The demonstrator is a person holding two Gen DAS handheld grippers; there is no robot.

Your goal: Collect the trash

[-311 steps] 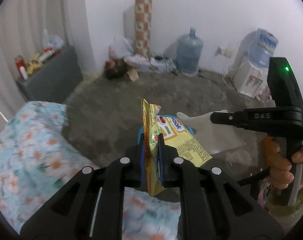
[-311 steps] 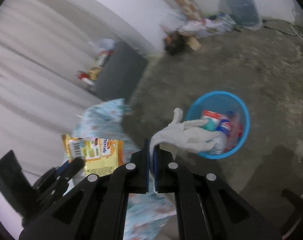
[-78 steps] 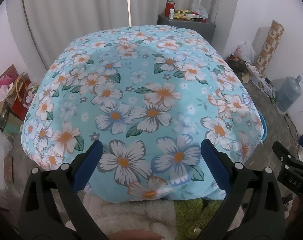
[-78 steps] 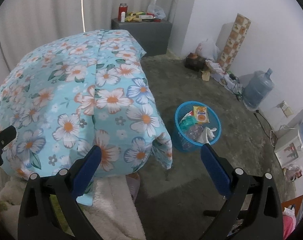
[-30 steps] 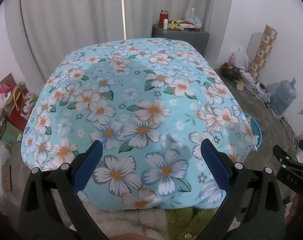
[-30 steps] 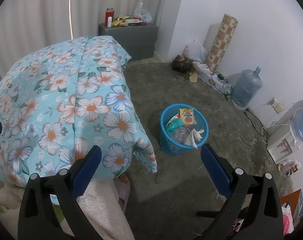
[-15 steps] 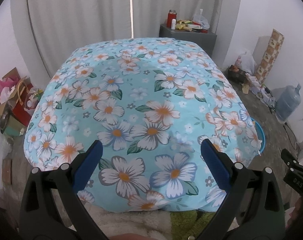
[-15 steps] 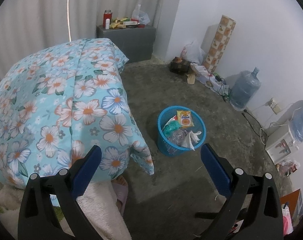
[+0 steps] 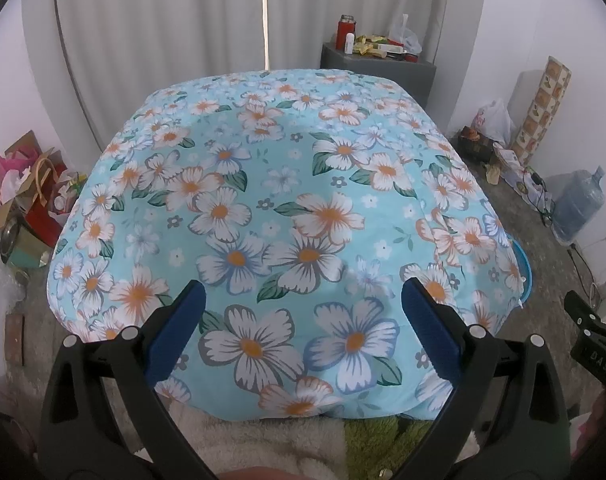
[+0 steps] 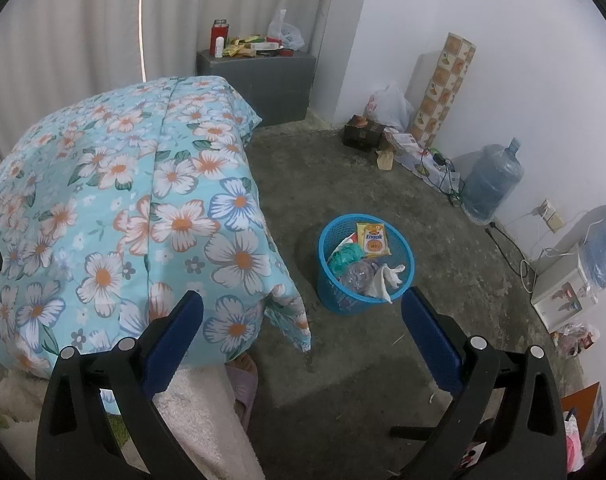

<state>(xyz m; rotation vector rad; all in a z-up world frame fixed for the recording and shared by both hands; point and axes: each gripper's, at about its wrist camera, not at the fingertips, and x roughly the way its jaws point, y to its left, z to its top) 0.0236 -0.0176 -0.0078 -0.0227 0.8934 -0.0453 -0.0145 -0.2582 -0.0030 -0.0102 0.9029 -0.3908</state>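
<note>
A blue mesh trash basket point(image 10: 331, 285) stands on the concrete floor beside the bed. It holds a yellow snack packet point(image 10: 372, 239), a white glove point(image 10: 387, 275), a clear plastic bottle point(image 10: 356, 273) and a green wad. My right gripper point(image 10: 302, 312) is open and empty, held well above and short of the basket. My left gripper point(image 9: 302, 304) is open and empty over the floral bedspread point(image 9: 287, 216). Only a sliver of the basket's rim point(image 9: 525, 266) shows past the bed in the left wrist view.
A grey cabinet point(image 10: 259, 76) with bottles and packets stands at the far wall. A water jug point(image 10: 491, 184), a patterned roll point(image 10: 443, 84), bags and cables line the right wall. Boxes and bags point(image 9: 27, 200) sit left of the bed. A slipper point(image 10: 245, 384) lies at the bed's foot.
Both grippers held trash 10 s ago and are now open and empty; the packet and glove lie in the basket. In the last second both views drifted only slightly.
</note>
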